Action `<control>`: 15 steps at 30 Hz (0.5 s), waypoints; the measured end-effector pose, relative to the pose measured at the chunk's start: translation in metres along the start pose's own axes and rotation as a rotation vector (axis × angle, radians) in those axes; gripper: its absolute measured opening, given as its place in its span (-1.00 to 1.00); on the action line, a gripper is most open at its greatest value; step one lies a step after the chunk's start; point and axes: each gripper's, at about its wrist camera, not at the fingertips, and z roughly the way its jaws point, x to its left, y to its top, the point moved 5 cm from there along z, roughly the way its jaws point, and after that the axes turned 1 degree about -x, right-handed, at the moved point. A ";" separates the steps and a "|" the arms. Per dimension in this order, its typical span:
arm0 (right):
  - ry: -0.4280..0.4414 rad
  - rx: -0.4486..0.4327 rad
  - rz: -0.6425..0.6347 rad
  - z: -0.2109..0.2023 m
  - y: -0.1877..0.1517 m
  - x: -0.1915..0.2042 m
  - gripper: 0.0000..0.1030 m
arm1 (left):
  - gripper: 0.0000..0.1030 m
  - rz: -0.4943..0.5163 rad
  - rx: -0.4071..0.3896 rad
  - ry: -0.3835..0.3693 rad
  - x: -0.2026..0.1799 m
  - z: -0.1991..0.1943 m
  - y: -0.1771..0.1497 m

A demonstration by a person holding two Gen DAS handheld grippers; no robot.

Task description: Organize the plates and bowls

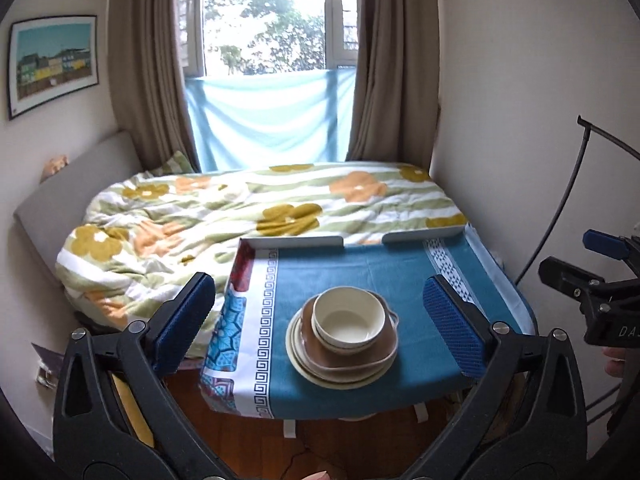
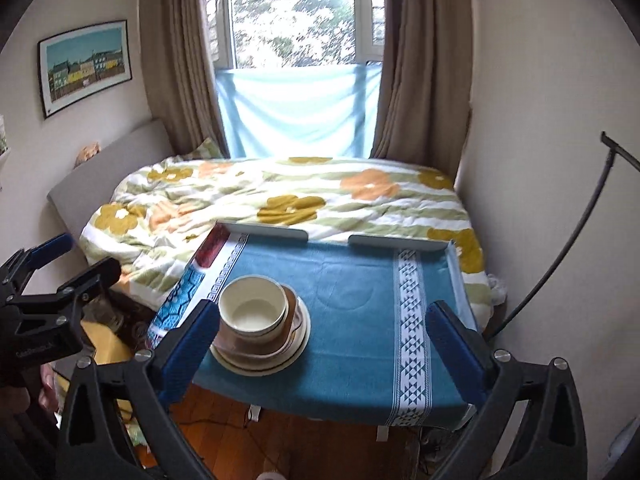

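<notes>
A stack of dishes stands on a table under a blue cloth [image 1: 360,268] [image 2: 360,280]. Nested cream bowls [image 1: 346,320] [image 2: 252,308] sit on a brown plate [image 1: 352,354] [image 2: 240,345], which rests on cream plates [image 1: 340,378] [image 2: 260,365]. My left gripper [image 1: 319,282] hangs open above and short of the stack, nothing between its blue pads. Open and empty too, my right gripper [image 2: 322,306] hovers with the stack just beside its left finger [image 2: 188,340]. Each gripper shows at the edge of the other's view, the right gripper [image 1: 572,258] and the left gripper [image 2: 84,256].
Behind the table lies a bed with a flowered duvet [image 1: 240,208] [image 2: 280,200], then curtains and a window. White rails [image 1: 292,242] [image 2: 268,234] edge the table's far side. A wall and a black curved rod [image 1: 568,200] [image 2: 580,232] stand to the right. Wooden floor [image 1: 320,440] lies below.
</notes>
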 end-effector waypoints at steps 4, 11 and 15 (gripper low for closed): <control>-0.059 -0.105 0.032 -0.022 0.005 -0.007 0.98 | 1.00 -0.013 -0.040 0.007 0.000 -0.016 0.002; -0.069 -0.125 0.041 -0.029 0.001 -0.003 0.98 | 1.00 -0.005 -0.079 0.032 -0.001 -0.029 0.002; -0.073 -0.136 0.036 -0.031 0.000 -0.002 0.98 | 1.00 -0.001 -0.093 0.038 -0.001 -0.032 0.004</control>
